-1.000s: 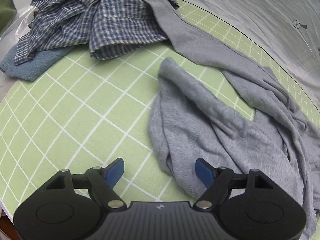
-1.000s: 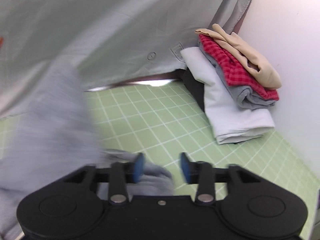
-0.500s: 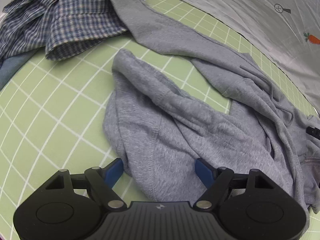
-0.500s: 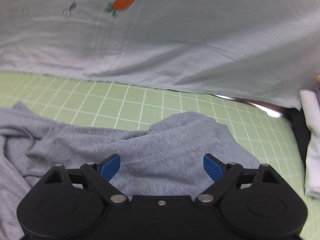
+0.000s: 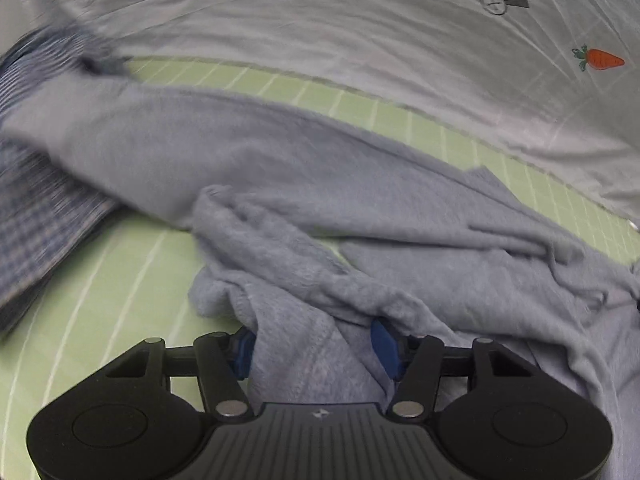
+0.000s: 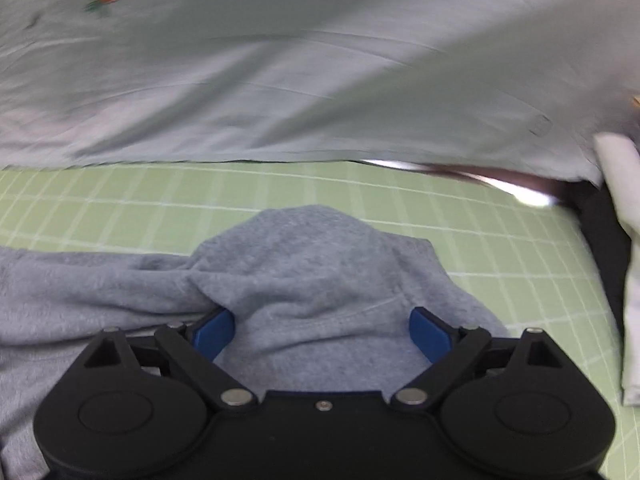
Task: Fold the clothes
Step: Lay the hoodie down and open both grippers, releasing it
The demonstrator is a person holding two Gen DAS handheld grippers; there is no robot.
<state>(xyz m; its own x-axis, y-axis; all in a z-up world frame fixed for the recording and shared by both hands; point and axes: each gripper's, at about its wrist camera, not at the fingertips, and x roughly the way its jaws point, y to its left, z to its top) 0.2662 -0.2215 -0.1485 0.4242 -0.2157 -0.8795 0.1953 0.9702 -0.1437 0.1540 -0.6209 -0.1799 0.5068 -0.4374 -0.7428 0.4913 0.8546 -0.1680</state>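
Observation:
A grey hooded sweatshirt (image 5: 280, 168) lies crumpled across the green grid mat (image 5: 100, 280). My left gripper (image 5: 313, 350) is low over its near edge. A bunched fold of the grey cloth fills the gap between the blue pads (image 5: 384, 348), and the jaws are closing on it. In the right wrist view the sweatshirt's rounded hood (image 6: 304, 256) rests on the mat (image 6: 120, 200). My right gripper (image 6: 322, 330) straddles the hood with its jaws wide and still opening, the cloth between them but not pinched.
A blue plaid shirt (image 5: 36, 216) lies at the left, partly under a grey sleeve. A pale sheet with a carrot print (image 5: 598, 58) hangs along the mat's far edge. Folded white cloth (image 6: 624, 184) and a dark item (image 6: 600, 232) sit at the right.
Both grippers swept over the mat and came down onto the grey sweatshirt. The left jaws narrowed around a fold. The right jaws spread wide and now frame the hood.

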